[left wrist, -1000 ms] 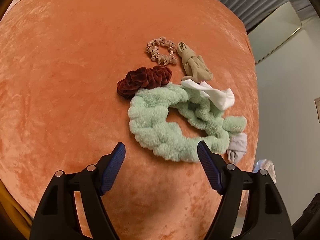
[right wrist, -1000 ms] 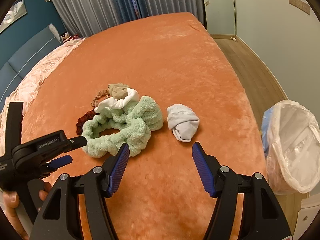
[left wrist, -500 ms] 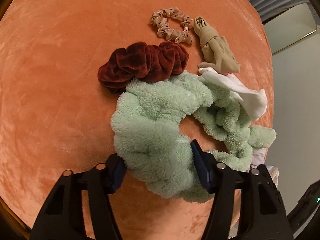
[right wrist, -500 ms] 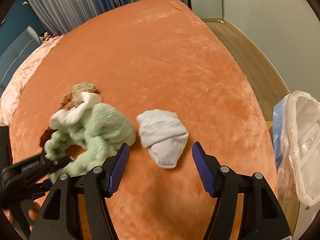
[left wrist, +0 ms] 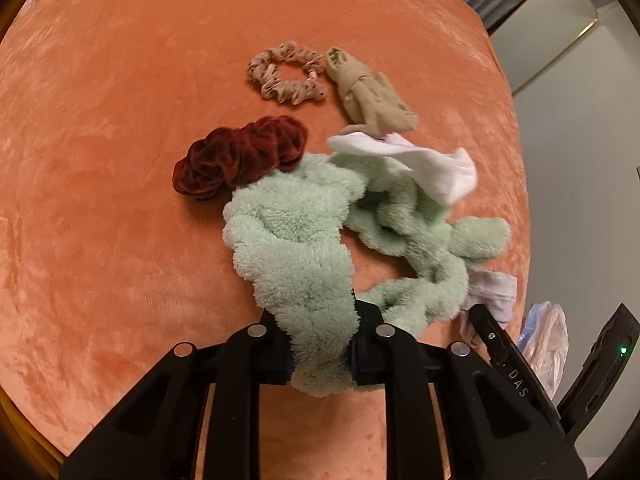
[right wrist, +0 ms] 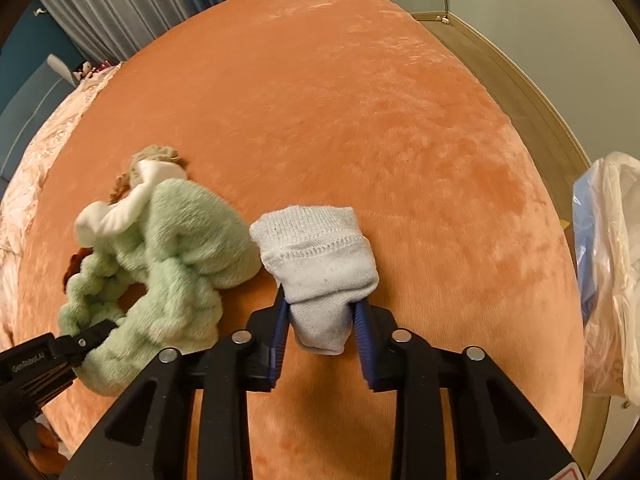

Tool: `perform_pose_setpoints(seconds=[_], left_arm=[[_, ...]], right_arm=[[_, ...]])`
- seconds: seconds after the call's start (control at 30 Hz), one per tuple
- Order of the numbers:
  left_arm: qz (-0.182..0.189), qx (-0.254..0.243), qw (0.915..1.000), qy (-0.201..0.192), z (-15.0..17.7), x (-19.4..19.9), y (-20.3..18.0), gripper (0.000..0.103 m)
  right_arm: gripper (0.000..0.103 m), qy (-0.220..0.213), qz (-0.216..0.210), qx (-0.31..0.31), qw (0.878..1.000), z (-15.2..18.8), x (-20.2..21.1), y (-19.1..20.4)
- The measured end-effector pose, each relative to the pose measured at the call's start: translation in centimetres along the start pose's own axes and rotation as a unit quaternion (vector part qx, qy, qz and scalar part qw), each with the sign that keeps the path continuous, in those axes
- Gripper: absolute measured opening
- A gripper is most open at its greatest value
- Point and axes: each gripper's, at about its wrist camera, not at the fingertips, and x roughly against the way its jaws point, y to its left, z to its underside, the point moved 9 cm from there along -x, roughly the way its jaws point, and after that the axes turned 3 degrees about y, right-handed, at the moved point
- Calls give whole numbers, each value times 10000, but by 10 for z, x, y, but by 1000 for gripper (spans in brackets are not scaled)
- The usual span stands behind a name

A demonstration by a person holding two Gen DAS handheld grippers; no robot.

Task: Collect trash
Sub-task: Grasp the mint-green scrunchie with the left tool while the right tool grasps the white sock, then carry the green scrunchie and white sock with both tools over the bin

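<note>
While its jaws are closing, the left gripper [left wrist: 318, 350] pinches the near end of a thick, fluffy mint-green headband [left wrist: 296, 248], a plush braided loop whose pile bulges out between the pads. Beyond that gripper the loop sprawls over an orange velvety bedspread [left wrist: 120, 160], with a crumpled dark red velvet scrunchie [left wrist: 240, 152] touching its far left edge, a thin white sock [left wrist: 432, 168] draped over its far right side, and farther off a small dotted beige scrunchie [left wrist: 286, 74] just beside a bunched tan stocking [left wrist: 368, 96]. Closing as well, the right gripper [right wrist: 320, 328] clamps the lower tip of a rolled pale grey knit sock [right wrist: 316, 256], its ribbed seam running across the middle and its soft bulk swelling above the blue ridged pads. Just left of this gripper lies the green headband, touching the sock's side. Off to its right, past the bed's edge, stands a bin lined with a thin, wrinkled translucent bag [right wrist: 608, 272].
</note>
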Motion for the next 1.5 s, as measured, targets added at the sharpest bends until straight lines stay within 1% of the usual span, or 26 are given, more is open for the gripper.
perform_pose_setpoints(seconds=[0.07, 0.27, 0.47, 0.67, 0.97, 1.2, 1.37, 1.5], left_arm=[[50, -87, 9999, -41, 5, 9, -10, 18], [205, -410, 9987, -223, 21, 36, -45, 17], [436, -783, 9946, -517, 40, 76, -82, 17], [701, -1179, 9872, -810, 61, 120, -123, 16], [1026, -1813, 9698, -1271, 95, 180, -182, 16], [1148, -2083, 9614, -1383, 119, 199, -216, 16], [1103, -2383, 9554, -1353, 136, 196, -243, 16], [1116, -2610, 9498, -1317, 144, 190, -262, 16]], right_arm=[[27, -43, -129, -84, 9999, 8, 11, 1], [27, -271, -321, -84, 9991, 23, 48, 5], [27, -698, -483, -113, 9963, 26, 102, -2], [27, -1081, -591, -202, 9922, 30, 152, -18], [27, -1549, -635, -315, 9854, 44, 209, -50], [27, -1781, -634, -459, 9809, 58, 237, -76], [27, -1899, -586, -557, 9785, 62, 250, -94], [27, -1987, -548, -692, 9761, 61, 259, -109]])
